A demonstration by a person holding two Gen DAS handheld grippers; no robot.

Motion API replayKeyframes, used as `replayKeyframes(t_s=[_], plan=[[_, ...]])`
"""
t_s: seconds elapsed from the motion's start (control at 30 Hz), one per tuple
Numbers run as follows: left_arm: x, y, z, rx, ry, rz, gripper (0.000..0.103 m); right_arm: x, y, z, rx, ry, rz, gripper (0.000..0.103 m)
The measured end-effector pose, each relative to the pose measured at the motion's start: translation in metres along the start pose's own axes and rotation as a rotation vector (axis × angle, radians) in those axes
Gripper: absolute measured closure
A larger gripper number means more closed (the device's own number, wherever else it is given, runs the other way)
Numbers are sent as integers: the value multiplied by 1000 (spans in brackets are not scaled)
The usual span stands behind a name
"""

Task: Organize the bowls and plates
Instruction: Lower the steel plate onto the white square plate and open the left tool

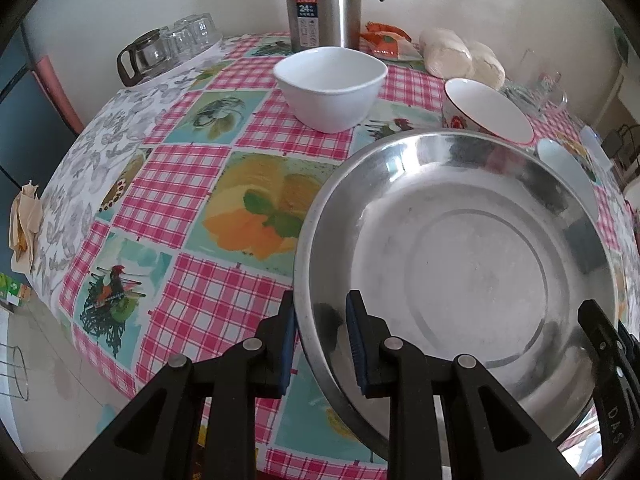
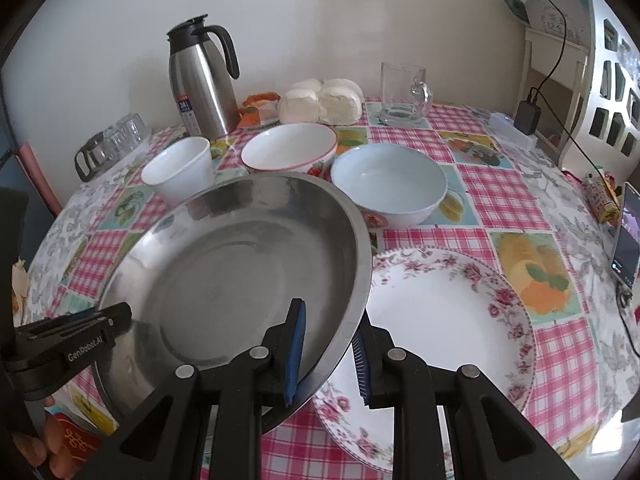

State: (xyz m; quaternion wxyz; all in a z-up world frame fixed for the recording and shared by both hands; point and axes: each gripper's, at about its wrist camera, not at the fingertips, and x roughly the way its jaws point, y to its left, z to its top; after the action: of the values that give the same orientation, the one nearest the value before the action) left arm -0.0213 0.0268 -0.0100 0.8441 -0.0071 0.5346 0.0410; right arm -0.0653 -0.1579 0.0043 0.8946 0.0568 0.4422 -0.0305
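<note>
A large steel plate (image 1: 460, 264) is held tilted above the table by both grippers. My left gripper (image 1: 320, 344) is shut on its left rim. My right gripper (image 2: 328, 352) is shut on its right rim (image 2: 352, 280); it also shows in the left wrist view (image 1: 604, 340). A floral china plate (image 2: 448, 320) lies flat under the steel plate's right edge. Behind stand a square white bowl (image 1: 330, 84), a red-rimmed bowl (image 2: 290, 148) and a pale blue bowl (image 2: 390, 186).
A steel thermos jug (image 2: 200, 80), a glass mug (image 2: 402, 94), wrapped buns (image 2: 320, 100), a glass pot with cups (image 1: 160, 48) and a snack packet (image 1: 386, 42) stand at the back. A phone (image 2: 626, 240) leans at the table's right edge.
</note>
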Motion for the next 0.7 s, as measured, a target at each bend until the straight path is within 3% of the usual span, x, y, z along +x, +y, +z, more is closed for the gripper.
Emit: replayKeyframes(t_s=[0.4, 0.7], plan=[[9, -8, -5, 48, 53, 15, 77, 16, -4, -8, 4, 106, -42, 79], [9, -10, -4, 60, 60, 7, 77, 17, -10, -7, 26, 116, -51, 78]])
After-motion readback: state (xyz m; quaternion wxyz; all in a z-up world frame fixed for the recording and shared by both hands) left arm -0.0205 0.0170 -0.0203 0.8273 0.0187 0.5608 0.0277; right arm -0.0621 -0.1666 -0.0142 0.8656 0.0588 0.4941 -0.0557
